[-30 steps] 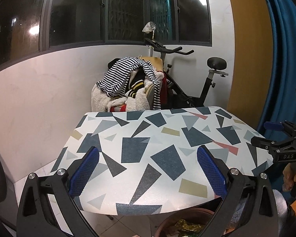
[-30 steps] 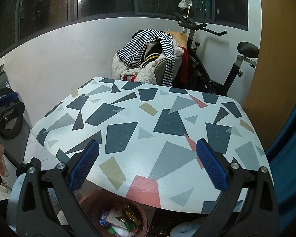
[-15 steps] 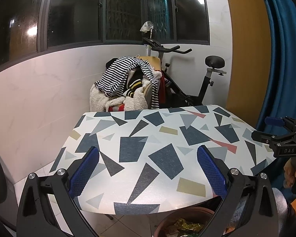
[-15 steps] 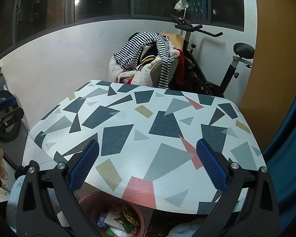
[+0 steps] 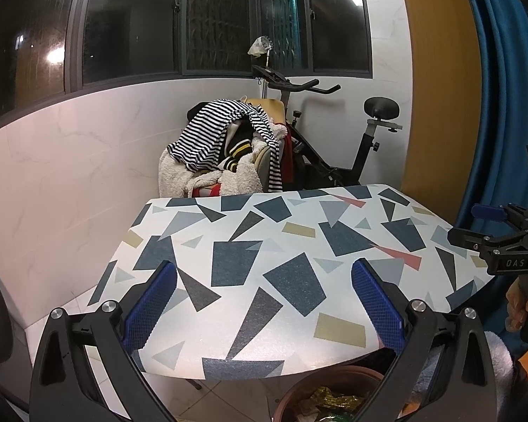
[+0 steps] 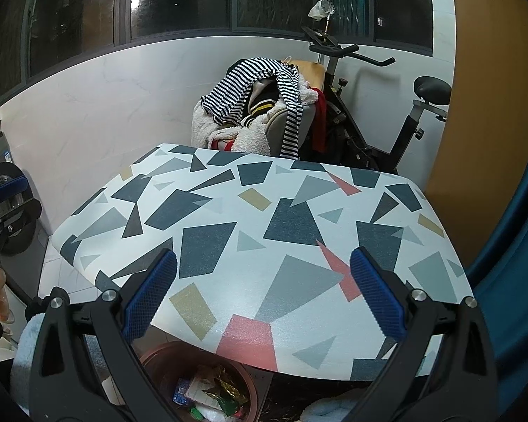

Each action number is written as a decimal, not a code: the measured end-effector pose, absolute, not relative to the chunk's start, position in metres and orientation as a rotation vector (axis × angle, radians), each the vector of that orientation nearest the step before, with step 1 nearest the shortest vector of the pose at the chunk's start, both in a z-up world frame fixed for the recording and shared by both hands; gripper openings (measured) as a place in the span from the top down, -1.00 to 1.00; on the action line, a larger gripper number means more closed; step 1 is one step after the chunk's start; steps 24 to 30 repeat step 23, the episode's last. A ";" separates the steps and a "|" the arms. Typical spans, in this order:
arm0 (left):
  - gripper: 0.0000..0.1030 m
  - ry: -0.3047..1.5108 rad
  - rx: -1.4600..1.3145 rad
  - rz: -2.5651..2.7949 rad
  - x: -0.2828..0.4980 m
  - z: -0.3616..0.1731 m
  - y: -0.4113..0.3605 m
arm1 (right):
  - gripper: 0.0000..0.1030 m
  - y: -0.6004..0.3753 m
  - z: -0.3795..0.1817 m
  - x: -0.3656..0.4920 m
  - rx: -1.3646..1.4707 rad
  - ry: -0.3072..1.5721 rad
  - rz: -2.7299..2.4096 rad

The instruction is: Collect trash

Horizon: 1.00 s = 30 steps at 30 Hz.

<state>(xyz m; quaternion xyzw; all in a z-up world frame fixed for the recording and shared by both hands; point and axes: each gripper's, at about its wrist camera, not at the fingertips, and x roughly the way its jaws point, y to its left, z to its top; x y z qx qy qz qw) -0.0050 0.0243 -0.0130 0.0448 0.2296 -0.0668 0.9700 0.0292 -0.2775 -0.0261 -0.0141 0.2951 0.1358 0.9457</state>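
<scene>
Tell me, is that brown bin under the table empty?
No. In the right wrist view the brown bin beneath the patterned table already holds wrappers and scraps of packaging.

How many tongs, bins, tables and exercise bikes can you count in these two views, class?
tongs: 2 (left tongs, right tongs)
bin: 1
table: 1
exercise bike: 1
Total: 5
</scene>
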 end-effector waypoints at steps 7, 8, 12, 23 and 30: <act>-0.88 0.463 0.090 -0.136 -0.006 -0.013 0.024 | -0.89 -0.278 -0.026 0.029 -0.029 0.600 0.278; -0.88 0.464 0.090 -0.135 -0.006 -0.013 0.024 | -0.89 -0.278 -0.026 0.030 -0.029 0.600 0.277; -0.88 0.461 0.093 -0.137 -0.007 -0.013 0.024 | -0.89 -0.278 -0.026 0.029 -0.028 0.601 0.278; -0.88 0.463 0.113 -0.130 -0.009 -0.013 0.021 | -0.89 -0.282 -0.025 0.030 -0.024 0.606 0.277; -0.88 0.463 0.113 -0.130 -0.009 -0.013 0.021 | -0.89 -0.282 -0.025 0.030 -0.024 0.606 0.277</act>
